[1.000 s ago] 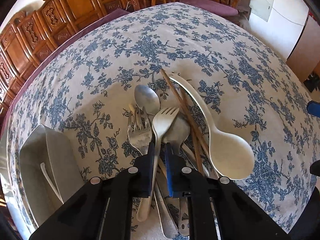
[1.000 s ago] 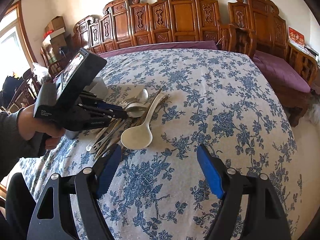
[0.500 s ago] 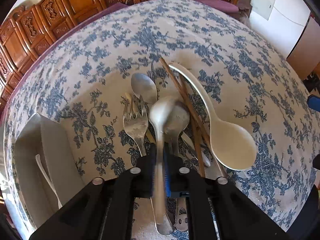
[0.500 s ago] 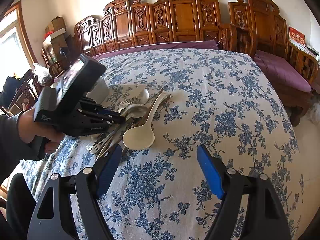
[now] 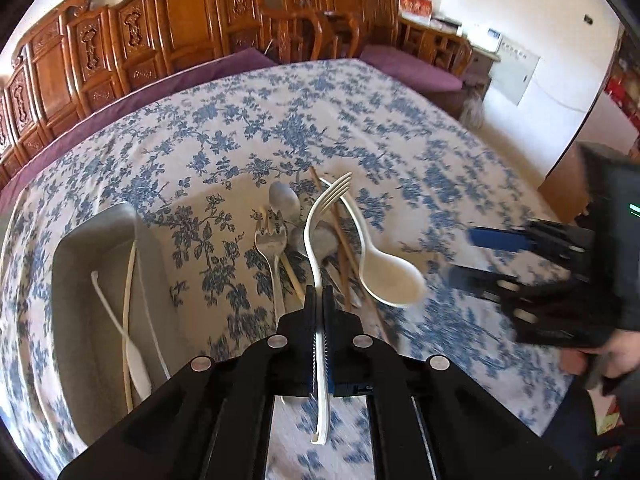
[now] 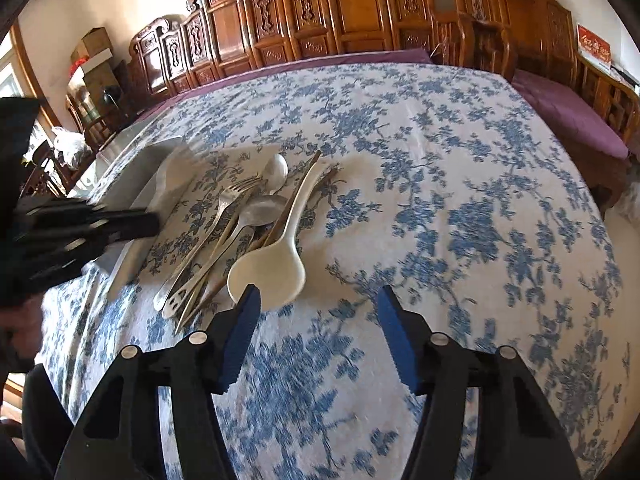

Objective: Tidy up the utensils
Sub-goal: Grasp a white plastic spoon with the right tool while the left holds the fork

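A table under a blue-flowered cloth filled both views, with carved wooden chairs along its far side. The white fork was off the cloth, pinched by its handle in the left gripper, whose jaws were fully shut on it; its long axis ran straight along the fingers, tines out ahead and the handle end poking back behind the pads. Below and ahead of it lay the pile: a metal fork, a metal spoon, brown chopsticks and a big white ladle spoon with its bowl toward the near edge. The grey tray sat just to the left of the pile as the left camera saw it, already holding some thin white utensils, so the tray lay to the left of the held fork and near it, and its long side ran roughly parallel to the fork. By my reading, the carry needed mostly a sideways swing with little turning, and the left hand was clearly the nearer one for that. The right gripper hung over bare cloth with its jaws partly apart and closing, nothing between them; the ladle's bowl lay just ahead of its left finger, the ladle's handle running away from it toward the far side. That made the ladle the likeliest next pick for the right hand.
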`<state>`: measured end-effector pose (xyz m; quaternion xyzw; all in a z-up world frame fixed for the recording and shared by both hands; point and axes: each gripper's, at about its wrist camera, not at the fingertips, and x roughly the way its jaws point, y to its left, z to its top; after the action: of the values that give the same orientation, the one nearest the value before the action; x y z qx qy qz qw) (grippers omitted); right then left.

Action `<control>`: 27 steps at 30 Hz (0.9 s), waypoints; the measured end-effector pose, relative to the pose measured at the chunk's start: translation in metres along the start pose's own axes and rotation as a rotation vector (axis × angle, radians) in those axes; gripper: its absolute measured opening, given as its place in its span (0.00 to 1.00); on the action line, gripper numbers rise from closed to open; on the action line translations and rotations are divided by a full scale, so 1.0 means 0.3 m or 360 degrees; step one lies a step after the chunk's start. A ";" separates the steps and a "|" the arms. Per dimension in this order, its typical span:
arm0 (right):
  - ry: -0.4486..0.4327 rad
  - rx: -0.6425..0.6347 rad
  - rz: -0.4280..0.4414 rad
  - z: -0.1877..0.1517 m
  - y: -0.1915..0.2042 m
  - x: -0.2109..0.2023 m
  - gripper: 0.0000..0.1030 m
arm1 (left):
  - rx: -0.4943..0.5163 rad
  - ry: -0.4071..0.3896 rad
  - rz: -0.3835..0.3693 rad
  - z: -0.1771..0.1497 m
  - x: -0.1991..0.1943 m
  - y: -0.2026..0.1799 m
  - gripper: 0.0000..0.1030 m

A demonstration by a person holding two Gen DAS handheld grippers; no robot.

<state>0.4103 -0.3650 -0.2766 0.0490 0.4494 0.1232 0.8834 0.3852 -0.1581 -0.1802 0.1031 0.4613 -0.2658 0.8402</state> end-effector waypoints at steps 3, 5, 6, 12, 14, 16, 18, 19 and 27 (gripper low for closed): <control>0.0037 0.0009 0.0009 0.037 0.018 0.053 0.56 | -0.0007 -0.0035 -0.0013 -0.026 -0.049 -0.009 0.02; 0.0060 0.0012 0.0011 0.062 0.025 0.088 0.51 | -0.0017 -0.0060 -0.0021 -0.047 -0.084 -0.010 0.02; 0.0072 0.0013 0.0015 0.078 0.028 0.108 0.48 | -0.0021 -0.0068 -0.0023 -0.053 -0.094 -0.007 0.02; 0.0126 0.0029 0.0059 0.147 0.042 0.201 0.39 | -0.0083 -0.0109 -0.0049 -0.090 -0.134 0.015 0.02; 0.0142 0.0030 0.0055 0.161 0.048 0.222 0.38 | -0.0095 -0.0120 -0.0060 -0.100 -0.140 0.017 0.02; 0.0163 0.0021 0.0024 0.171 0.058 0.244 0.36 | -0.0108 -0.0129 -0.0069 -0.106 -0.143 0.024 0.02; 0.0179 0.0019 -0.0001 0.175 0.062 0.261 0.34 | -0.0117 -0.0134 -0.0077 -0.113 -0.146 0.032 0.02; 0.0176 0.0027 -0.0001 0.177 0.062 0.267 0.32 | -0.0120 -0.0138 -0.0081 -0.116 -0.150 0.036 0.02; 0.0190 0.0139 -0.0017 0.160 0.033 0.255 0.07 | -0.0117 -0.0189 -0.0056 -0.141 -0.233 0.055 0.02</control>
<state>0.4904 -0.3343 -0.3060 0.0778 0.5065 0.1015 0.8527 0.3334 -0.1021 -0.1467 0.0483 0.4218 -0.2691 0.8645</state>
